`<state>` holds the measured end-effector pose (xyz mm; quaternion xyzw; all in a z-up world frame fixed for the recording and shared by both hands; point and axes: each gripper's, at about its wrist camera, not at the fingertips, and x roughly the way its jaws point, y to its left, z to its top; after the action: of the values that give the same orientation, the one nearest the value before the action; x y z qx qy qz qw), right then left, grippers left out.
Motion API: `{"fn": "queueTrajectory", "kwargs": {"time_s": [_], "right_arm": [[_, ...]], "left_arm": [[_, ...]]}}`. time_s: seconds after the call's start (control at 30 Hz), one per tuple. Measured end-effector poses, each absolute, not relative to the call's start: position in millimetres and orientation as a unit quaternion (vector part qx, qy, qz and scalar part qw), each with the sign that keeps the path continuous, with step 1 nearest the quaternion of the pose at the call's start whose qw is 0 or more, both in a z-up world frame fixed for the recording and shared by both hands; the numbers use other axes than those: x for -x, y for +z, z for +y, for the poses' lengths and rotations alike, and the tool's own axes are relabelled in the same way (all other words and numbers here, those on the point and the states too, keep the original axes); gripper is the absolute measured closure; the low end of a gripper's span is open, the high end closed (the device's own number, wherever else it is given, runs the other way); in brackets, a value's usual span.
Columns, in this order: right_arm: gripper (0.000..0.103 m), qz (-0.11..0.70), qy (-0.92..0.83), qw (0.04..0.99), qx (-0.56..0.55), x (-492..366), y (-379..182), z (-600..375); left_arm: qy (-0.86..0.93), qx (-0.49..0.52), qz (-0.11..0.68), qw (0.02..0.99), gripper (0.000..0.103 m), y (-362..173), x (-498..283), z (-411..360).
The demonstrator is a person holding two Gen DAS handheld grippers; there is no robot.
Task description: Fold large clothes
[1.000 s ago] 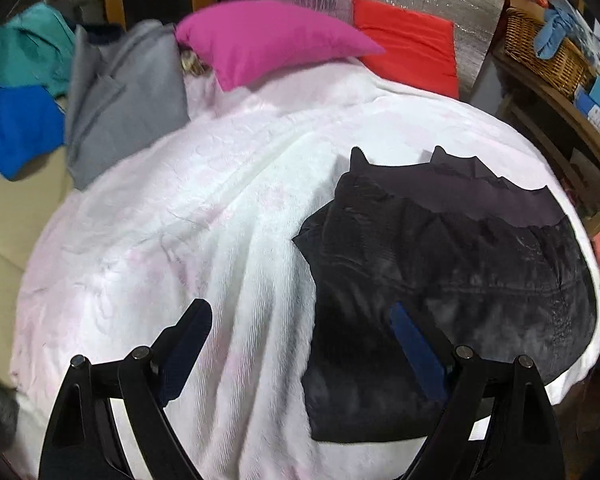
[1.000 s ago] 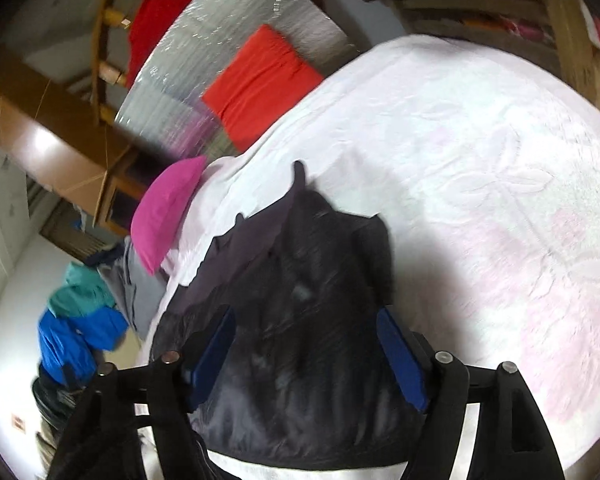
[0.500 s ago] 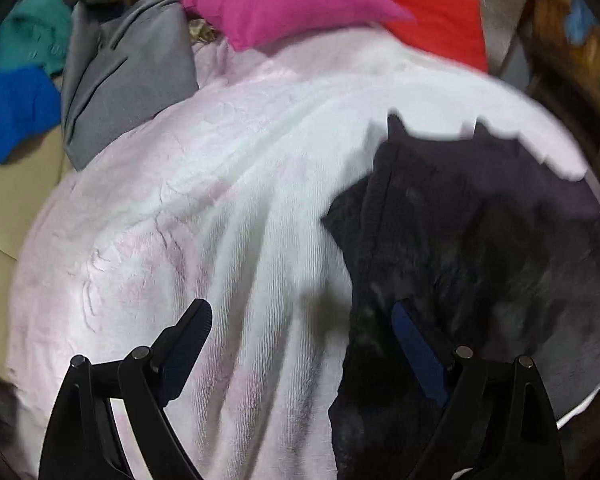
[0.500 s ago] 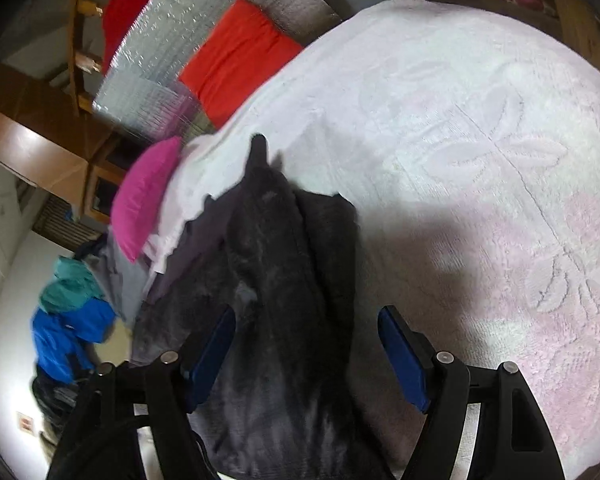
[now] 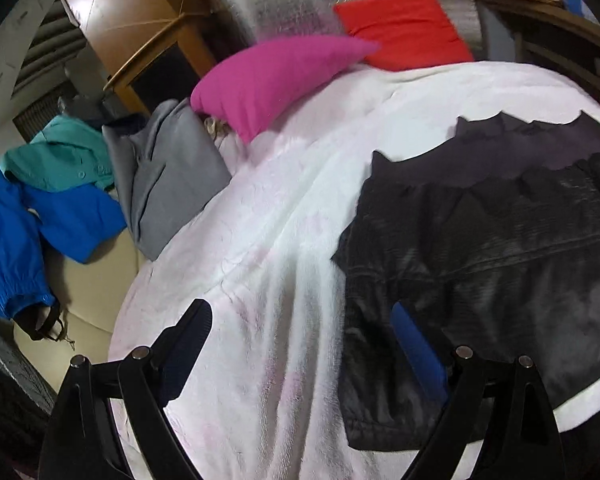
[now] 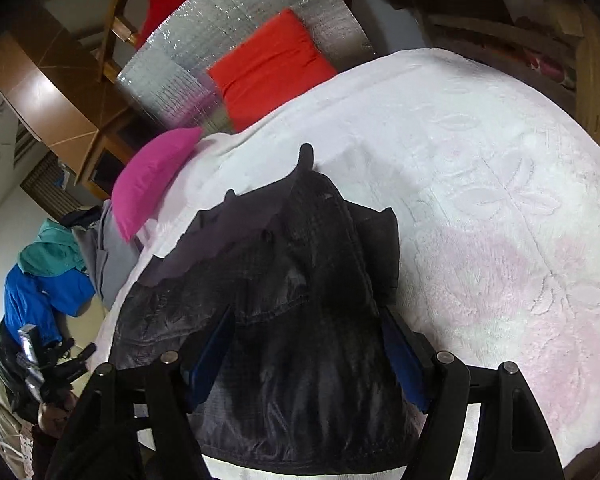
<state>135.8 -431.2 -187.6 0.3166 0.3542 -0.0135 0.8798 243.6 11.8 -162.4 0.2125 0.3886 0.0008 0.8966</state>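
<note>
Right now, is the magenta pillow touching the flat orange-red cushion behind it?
Cannot tell. In the left wrist view the magenta pillow tip overlaps the orange-red cushion; in the right wrist view, blur hides any gap or contact.

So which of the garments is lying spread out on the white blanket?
The black garment, spread on the white blanket; the grey, teal and blue ones lie heaped off its edge.

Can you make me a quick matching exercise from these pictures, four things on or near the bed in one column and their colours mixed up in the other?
Things:
1. pillow
2. cushion
3. jacket on the blanket
4. folded garment beside the pillow

Colours:
A. grey
B. black
C. magenta
D. red

Pairs: 1-C, 2-D, 3-B, 4-A
</note>
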Motion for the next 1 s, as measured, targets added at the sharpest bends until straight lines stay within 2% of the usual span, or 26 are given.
{"fn": "queueTrajectory", "kwargs": {"time_s": [0.63,1.0], "right_arm": [[0.026,0.399,-0.006,0.845,-0.356,-155.2,-235.0,-452.4],[0.023,0.390,0.028,0.834,-0.388,-166.7,-243.5,-455.4]], "left_arm": [[0.003,-0.230,0.394,0.890,0.011,-172.6,-255.5,6.6],[0.003,-0.236,0.403,0.884,0.011,-178.0,-269.5,5.1]]}}
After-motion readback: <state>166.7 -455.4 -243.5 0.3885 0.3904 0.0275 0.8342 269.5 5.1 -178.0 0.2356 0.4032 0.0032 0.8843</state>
